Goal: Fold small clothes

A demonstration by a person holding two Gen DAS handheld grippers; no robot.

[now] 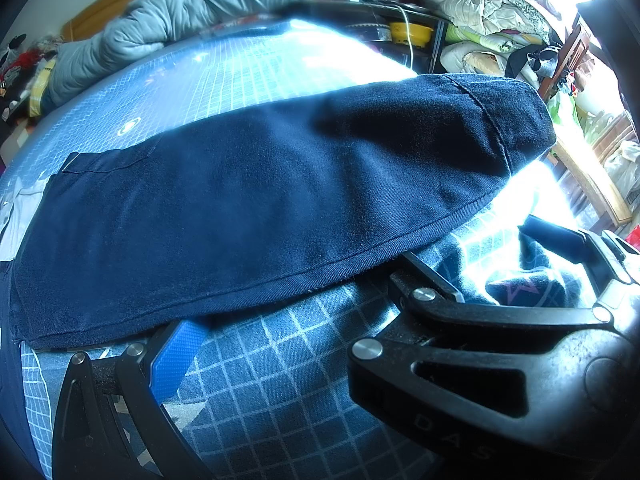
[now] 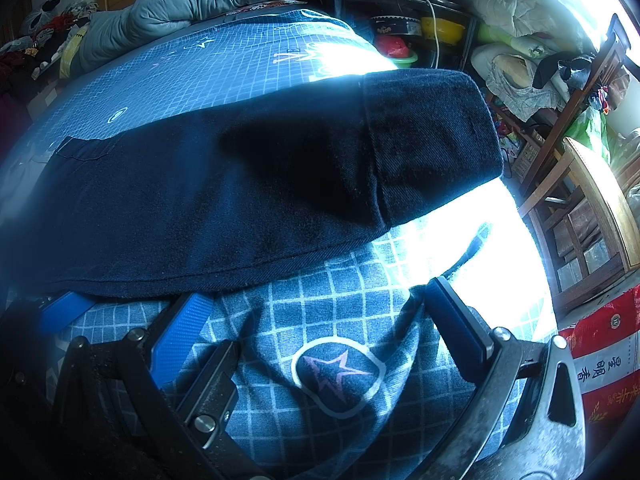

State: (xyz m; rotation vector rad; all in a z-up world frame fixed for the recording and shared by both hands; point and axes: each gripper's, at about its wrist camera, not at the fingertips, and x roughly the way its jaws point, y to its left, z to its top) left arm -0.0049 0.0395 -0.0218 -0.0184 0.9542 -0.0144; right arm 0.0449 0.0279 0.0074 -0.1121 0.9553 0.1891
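both grippers low over grid sheet (image 2: 280,312), jaws apart: right gripper (image 2: 320,320), left gripper (image 1: 288,304) by dark trousers (image 1: 260,200)

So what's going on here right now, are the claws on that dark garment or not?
A dark navy garment lies stretched across the grid-patterned bedsheet, already looking folded lengthwise. Both claws sit at its near edge. The left claw is spread wide, its blue-padded finger tip tucked just under the hem. The right claw is also open, resting on the sheet just short of the hem with nothing between its fingers. Neither is gripping the cloth, so the next fold hasn't begun.
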